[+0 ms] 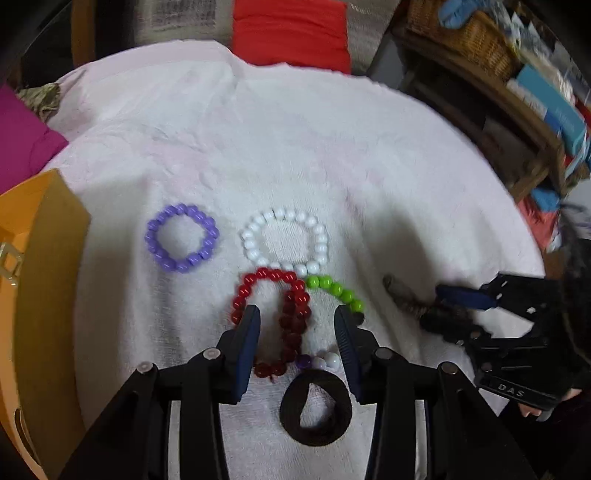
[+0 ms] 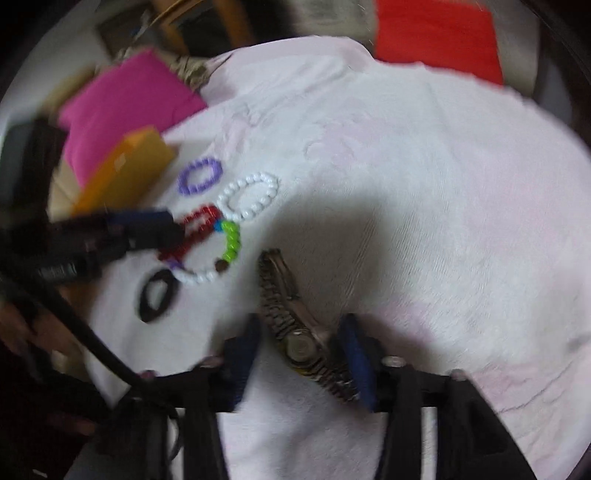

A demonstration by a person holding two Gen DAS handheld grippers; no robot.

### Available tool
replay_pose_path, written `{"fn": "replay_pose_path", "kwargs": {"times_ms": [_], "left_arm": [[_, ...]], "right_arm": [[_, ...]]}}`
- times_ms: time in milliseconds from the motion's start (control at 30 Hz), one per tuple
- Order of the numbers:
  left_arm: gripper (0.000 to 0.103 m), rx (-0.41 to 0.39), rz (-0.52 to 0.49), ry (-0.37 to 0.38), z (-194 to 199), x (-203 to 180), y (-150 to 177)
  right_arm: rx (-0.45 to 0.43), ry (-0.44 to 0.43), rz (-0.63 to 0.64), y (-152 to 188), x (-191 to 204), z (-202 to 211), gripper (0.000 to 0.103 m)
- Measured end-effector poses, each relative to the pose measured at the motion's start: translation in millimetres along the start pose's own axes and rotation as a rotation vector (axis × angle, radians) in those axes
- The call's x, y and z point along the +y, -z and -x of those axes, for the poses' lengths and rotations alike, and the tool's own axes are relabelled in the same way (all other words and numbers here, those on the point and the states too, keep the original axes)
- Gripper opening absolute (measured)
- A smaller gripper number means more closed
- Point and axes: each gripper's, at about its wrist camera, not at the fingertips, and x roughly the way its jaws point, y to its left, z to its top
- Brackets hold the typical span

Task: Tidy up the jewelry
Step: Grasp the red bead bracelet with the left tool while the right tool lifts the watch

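Note:
On a white towel [image 1: 295, 155] lie a purple bead bracelet [image 1: 181, 237], a white bead bracelet [image 1: 285, 242], a dark red bead bracelet [image 1: 291, 317], a mixed green and white bead bracelet [image 1: 334, 290] and a black band [image 1: 316, 408]. My left gripper [image 1: 298, 317] is open, its fingers either side of the red bracelet. My right gripper [image 2: 301, 325] is open around a metal wristwatch [image 2: 291, 325] that lies on the towel; it also shows in the left wrist view [image 1: 441, 302].
An orange box [image 1: 40, 295] stands at the towel's left edge. Magenta [image 1: 22, 144] and red [image 1: 291, 33] cushions lie behind the towel. A wooden shelf with baskets and books [image 1: 517, 92] is at the right.

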Motion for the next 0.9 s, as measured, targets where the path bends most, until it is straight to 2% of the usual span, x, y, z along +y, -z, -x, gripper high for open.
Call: {"fn": "replay_pose_path", "kwargs": {"times_ms": [33, 67, 100, 133, 167, 200, 367, 633, 733, 833, 900], "left_arm": [[0.042, 0.012, -0.002, 0.002, -1, 0, 1], [0.038, 0.012, -0.003, -0.006, -1, 0, 2], [0.026, 0.002, -0.004, -0.015, -1, 1, 1], [0.021, -0.002, 0.0, -0.012, -1, 2, 0], [0.014, -0.008, 0.016, 0.004, -1, 4, -1], [0.011, -0.012, 0.025, 0.013, 0, 6, -1], [0.009, -0.023, 0.061, 0.053, 5, 14, -1], [0.009, -0.154, 0.268, 0.171, 36, 64, -4], [0.009, -0.185, 0.284, 0.19, 42, 69, -2], [0.009, -0.181, 0.279, 0.189, 40, 69, 0], [0.009, -0.18, 0.28, 0.189, 42, 69, 1]], "right_arm": [[-0.009, 0.019, 0.022, 1, 2, 0, 0.033], [-0.017, 0.033, 0.037, 2, 3, 2, 0.033], [-0.028, 0.043, 0.041, 2, 3, 3, 0.031], [-0.041, 0.043, 0.028, 1, 0, 6, 0.021], [-0.05, 0.037, 0.011, -1, -3, 8, 0.021], [-0.063, 0.023, -0.019, -4, -9, 11, 0.015], [-0.045, -0.052, -0.157, -9, -35, 9, 0.014], [-0.035, -0.159, -0.303, -9, -59, 10, 0.015], [-0.059, -0.144, -0.32, -11, -62, 13, 0.015], [-0.062, -0.163, -0.307, -15, -57, 13, 0.016], [-0.045, -0.152, -0.279, -17, -51, 9, 0.021]]}}
